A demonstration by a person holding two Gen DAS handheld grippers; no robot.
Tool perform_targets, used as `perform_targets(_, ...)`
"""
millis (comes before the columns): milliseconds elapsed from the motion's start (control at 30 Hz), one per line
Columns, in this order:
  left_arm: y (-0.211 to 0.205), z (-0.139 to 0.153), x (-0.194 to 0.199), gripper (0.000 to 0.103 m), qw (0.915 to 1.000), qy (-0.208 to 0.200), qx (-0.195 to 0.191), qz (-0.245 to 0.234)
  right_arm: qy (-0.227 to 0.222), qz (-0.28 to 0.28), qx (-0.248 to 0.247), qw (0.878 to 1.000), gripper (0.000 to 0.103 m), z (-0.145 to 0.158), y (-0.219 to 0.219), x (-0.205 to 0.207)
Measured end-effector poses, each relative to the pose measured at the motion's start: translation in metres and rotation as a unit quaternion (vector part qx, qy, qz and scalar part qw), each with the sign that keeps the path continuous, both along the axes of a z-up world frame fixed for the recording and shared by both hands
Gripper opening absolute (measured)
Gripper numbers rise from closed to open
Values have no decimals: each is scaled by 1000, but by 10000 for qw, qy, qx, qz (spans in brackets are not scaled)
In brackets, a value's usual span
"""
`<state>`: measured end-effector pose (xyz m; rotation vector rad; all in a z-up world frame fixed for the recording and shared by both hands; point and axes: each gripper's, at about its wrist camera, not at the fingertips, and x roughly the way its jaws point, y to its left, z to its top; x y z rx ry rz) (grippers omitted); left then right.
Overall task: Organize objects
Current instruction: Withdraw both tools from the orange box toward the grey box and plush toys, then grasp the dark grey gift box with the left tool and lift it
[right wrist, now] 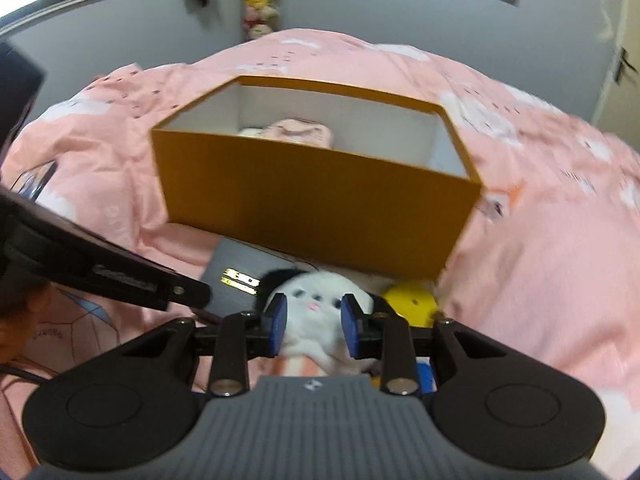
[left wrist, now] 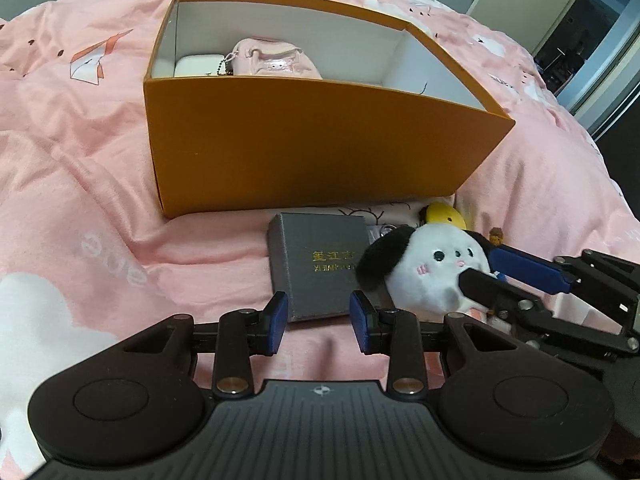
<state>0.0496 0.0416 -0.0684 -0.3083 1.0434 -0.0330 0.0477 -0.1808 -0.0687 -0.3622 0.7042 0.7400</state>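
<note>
- In the right wrist view, our right gripper [right wrist: 313,328] stands astride the plush [right wrist: 316,304], low in the centre of the frame. The pads flank its white face on either side.
- The jaws are narrow, and the left wrist view shows one finger pressed into the plush's cheek at the right of the frame; we judge this a grip.
- Our left gripper [left wrist: 319,320] is partly open and holds nothing. Its fingers sit either side of the near edge of the grey case [left wrist: 318,266], bottom centre of its frame, not touching that we can see.
- The box [right wrist: 316,208] lies straight ahead of the right gripper, higher in the frame, open side up, with a pink pouch [left wrist: 276,62] and a white item [left wrist: 198,66] already inside at its far left corner.
- The relation that matters: the plush sits just in front of the box's near wall, so we judge the move must go up and over that wall.
- A yellow toy [right wrist: 410,304] waits just right of the plush, on the quilt [left wrist: 80,160].
</note>
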Motion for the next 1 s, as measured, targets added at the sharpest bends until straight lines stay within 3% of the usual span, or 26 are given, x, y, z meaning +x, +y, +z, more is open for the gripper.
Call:
perform_targets(200,9,4,-2,39,9995,-84,194,238,1,560,-102,9984,31,-4,22,-5)
perform_targets(400,18,0,0,39,9993,-23,123,342,469,970,-345,9936,27,-19,43,-2)
perform_targets(567,21,-2,2,40,9994,-14,8,353,542,866,-678,9925,25,-30,50,4)
perform_targets(900,30,-11,10,52,9982,0,-435,413,-76,358,-1037,9939,22,-25,38,12)
perform_targets(1000,32,-18,17,53,9969,55,-626,466,-55,249,-1007,9946,22,-23,33,19)
